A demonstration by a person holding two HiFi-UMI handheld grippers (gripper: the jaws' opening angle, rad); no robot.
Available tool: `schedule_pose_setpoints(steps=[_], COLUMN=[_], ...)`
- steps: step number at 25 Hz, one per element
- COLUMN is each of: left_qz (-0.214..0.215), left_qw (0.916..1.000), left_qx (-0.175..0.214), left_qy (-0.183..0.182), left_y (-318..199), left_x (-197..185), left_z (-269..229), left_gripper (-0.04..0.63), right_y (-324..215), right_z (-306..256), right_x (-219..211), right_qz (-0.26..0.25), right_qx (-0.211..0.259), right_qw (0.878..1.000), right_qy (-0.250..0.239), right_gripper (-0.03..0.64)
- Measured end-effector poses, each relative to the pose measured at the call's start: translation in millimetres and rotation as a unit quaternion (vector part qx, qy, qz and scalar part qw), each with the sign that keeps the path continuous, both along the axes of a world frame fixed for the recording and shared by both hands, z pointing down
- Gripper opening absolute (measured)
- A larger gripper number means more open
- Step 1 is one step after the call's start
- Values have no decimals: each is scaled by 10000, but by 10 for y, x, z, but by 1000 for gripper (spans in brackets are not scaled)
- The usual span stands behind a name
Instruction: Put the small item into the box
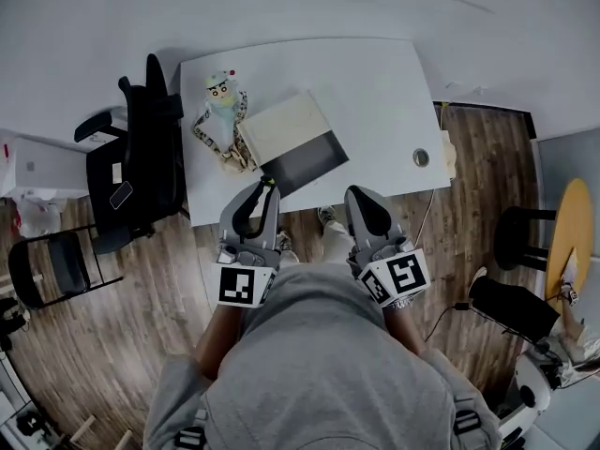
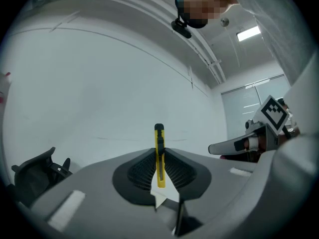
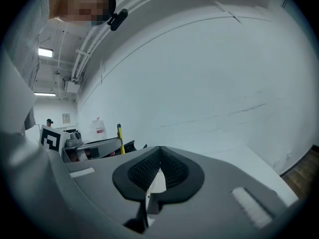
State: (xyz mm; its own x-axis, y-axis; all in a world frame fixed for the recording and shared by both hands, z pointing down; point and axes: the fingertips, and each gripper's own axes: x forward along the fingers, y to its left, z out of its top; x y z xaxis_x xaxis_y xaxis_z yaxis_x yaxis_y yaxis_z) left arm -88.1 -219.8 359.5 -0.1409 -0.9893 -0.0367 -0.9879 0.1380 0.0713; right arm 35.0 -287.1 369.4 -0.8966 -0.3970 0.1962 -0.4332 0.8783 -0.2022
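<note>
Cutter, yellow (image 2: 159,136): gripped upright in our left gripper (image 2: 159,151), at the near edge of the table (image 1: 394,92). Right gripper (image 3: 159,152): jaws together, empty. Box (image 1: 291,143): mid-table, beside a doll (image 1: 221,111). We should carry the cutter level, centre it over the box, then release.

Head camera overlooks left gripper (image 1: 265,188), right gripper (image 1: 354,196); theirs seemingly face level.

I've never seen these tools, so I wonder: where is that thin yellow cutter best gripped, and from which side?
On its two flat faces, low on the body, jaws closing from either side. The yellow cutter is a slim flat strip, so those faces likely give most contact; the left gripper holds it so, its black tip past the jaws.
</note>
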Motion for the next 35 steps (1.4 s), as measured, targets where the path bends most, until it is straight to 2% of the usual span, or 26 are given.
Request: schedule_pose_setpoints(steps=[9,15,23,29,32,35], left_qz=[-623,-882,-977,-991,-979,-880], left_qw=[9979,9955,9897,9858,9870,9847], left_qx=[-181,-336,-1042,-1349,-1273,-1506], left_qy=[-15,-11,46,88,48,-27], left_y=[-170,-301,-455,-600,-698,-780], left_x=[-130,-163,-142,-108,-77,-41], left_z=[108,223,520,733,835,984], left_gripper=[54,54,54,55,54,54], right_y=[-359,-538,-719,-850,-920,-990], right_z=[33,84,135,190,222,245], right_x=[-244,-376,-513,-532,-508,-494], right_qz=[-691,-1044,-1440,-1632,-1692,-1745], right_qx=[-36,-96,-137,-214,-257,-299], right_qw=[9976,9944,9894,9863,9852,9841], right_qy=[86,118,100,104,108,112], right_gripper=[15,15,15,15,15,15])
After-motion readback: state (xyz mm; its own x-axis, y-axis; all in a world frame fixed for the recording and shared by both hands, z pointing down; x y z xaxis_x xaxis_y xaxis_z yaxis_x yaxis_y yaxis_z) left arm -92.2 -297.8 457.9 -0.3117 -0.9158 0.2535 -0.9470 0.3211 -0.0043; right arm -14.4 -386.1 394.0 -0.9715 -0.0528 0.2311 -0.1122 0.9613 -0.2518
